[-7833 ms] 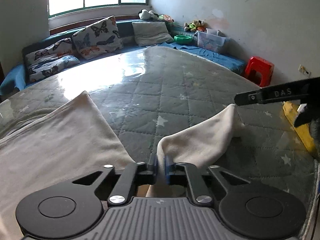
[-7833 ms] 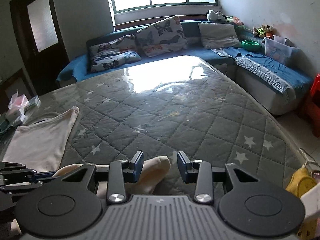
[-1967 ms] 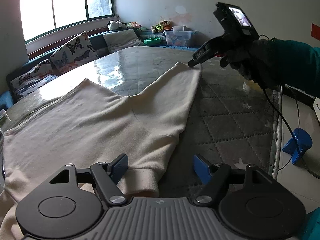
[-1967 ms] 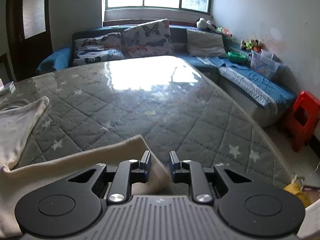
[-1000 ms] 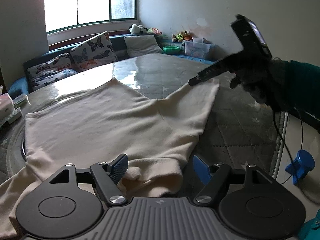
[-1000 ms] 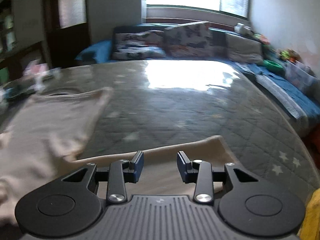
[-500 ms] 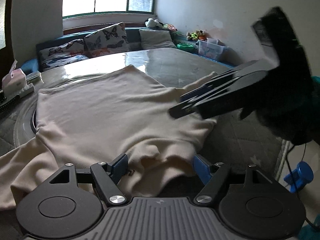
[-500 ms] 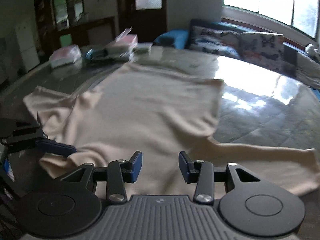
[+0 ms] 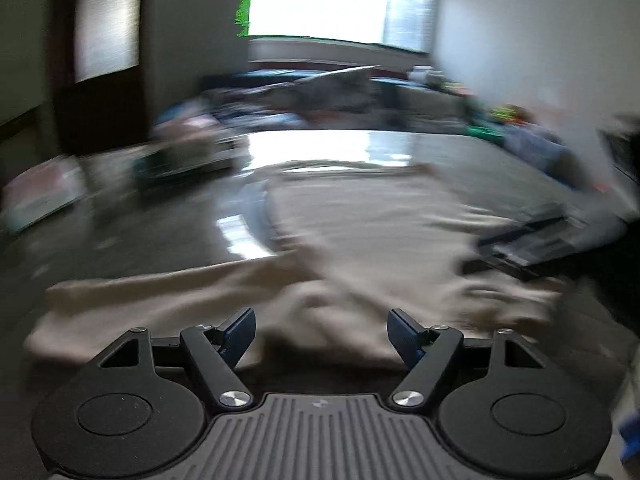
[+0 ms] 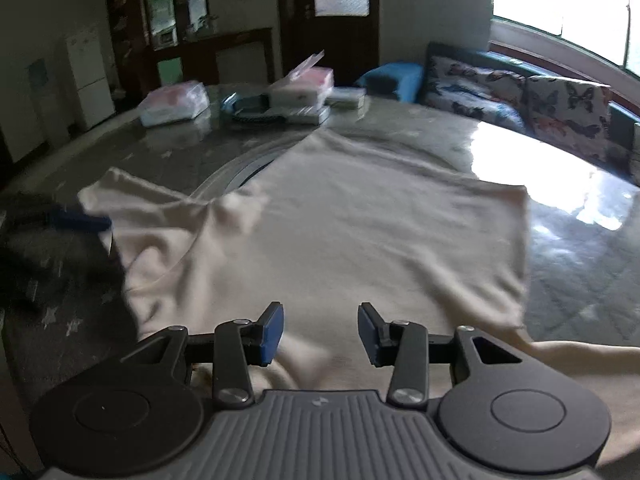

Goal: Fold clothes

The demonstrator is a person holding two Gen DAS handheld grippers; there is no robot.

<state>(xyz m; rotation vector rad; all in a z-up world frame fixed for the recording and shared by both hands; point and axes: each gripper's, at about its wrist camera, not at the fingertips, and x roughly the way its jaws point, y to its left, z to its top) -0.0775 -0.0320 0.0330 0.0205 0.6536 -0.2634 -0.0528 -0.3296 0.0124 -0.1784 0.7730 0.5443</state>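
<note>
A cream long-sleeved top lies spread on the grey quilted table, body flat, one sleeve reaching left and another at the right edge. My right gripper is open and empty just above the top's near edge. My left gripper is open and empty over the rumpled near part of the top; that view is motion-blurred. The left gripper's blue fingertips show at the left sleeve in the right wrist view. The right gripper shows blurred at right in the left wrist view.
Tissue packs and boxes sit at the table's far side. A blue sofa with butterfly cushions runs under the window. A dark cabinet and door stand behind. The quilted table surface lies bare to the right.
Both grippers have swung left toward the other side of the top. The left view has panned fast and blurred. The right gripper, shut on the sleeve two seconds ago, is open.
</note>
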